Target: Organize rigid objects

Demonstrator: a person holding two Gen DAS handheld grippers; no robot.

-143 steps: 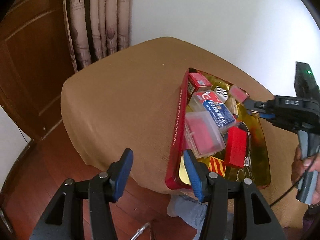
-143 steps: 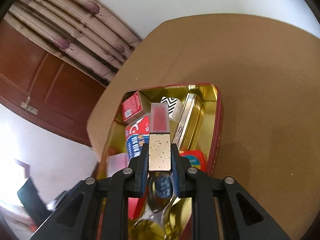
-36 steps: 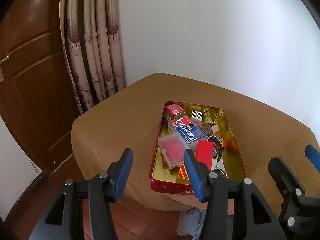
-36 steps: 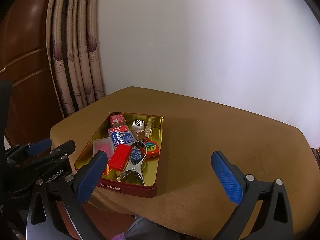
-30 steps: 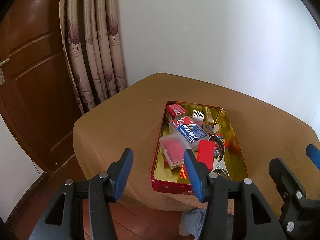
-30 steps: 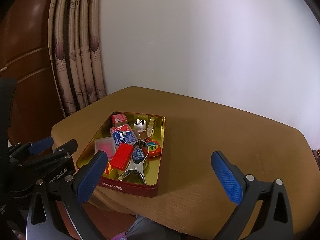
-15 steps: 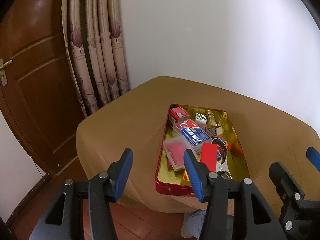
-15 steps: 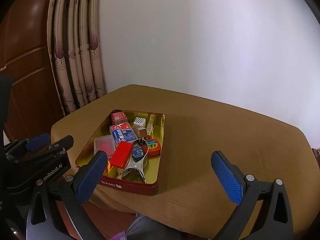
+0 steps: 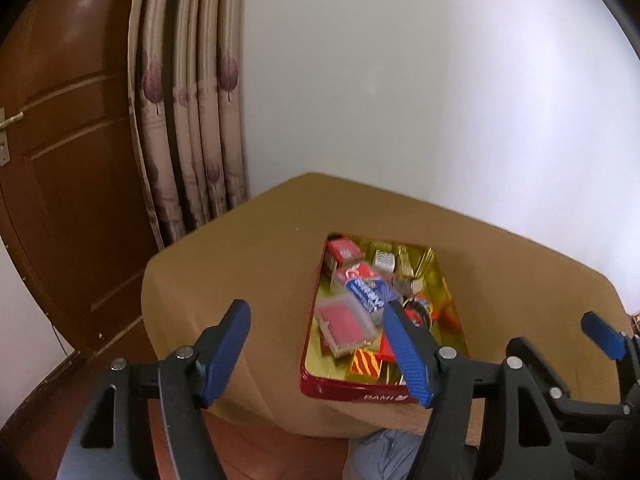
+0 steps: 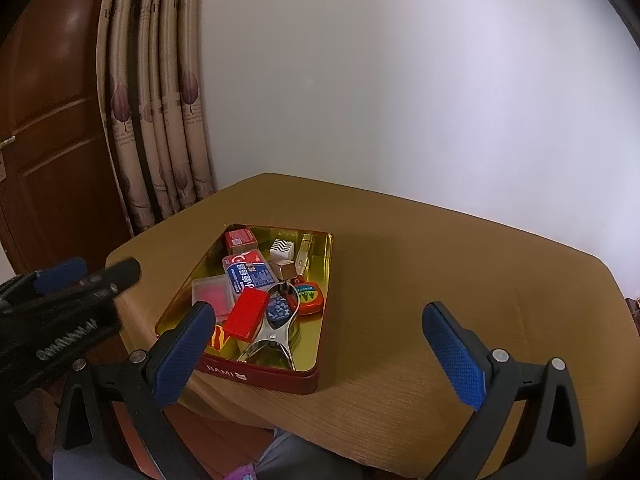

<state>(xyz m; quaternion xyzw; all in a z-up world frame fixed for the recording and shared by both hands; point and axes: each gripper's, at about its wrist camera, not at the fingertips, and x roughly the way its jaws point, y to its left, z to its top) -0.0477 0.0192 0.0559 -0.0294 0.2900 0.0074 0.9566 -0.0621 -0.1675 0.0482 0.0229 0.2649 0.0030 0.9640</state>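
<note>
A red tin with a gold inside (image 10: 264,376) (image 9: 348,392) sits on the brown-clothed table (image 10: 420,280), near its left front edge. It holds several small things: a red block (image 10: 246,314), a blue-and-white box (image 10: 248,272), a clear case with red inside (image 10: 210,292), a metal clip (image 10: 272,340) and a round tape measure (image 10: 310,294). My left gripper (image 9: 320,356) is open and empty, held back from the table's front left. My right gripper (image 10: 324,356) is wide open and empty, in front of the table.
A patterned curtain (image 10: 156,120) hangs at the back left beside a brown wooden door (image 9: 60,180). A white wall (image 10: 400,80) stands behind the table. Wooden floor (image 9: 248,452) shows below the table's front edge.
The right gripper let go of the small gold-ended piece it held over the tin. Both grippers have drawn back and up from the tin; in the last second they shift only slightly.
</note>
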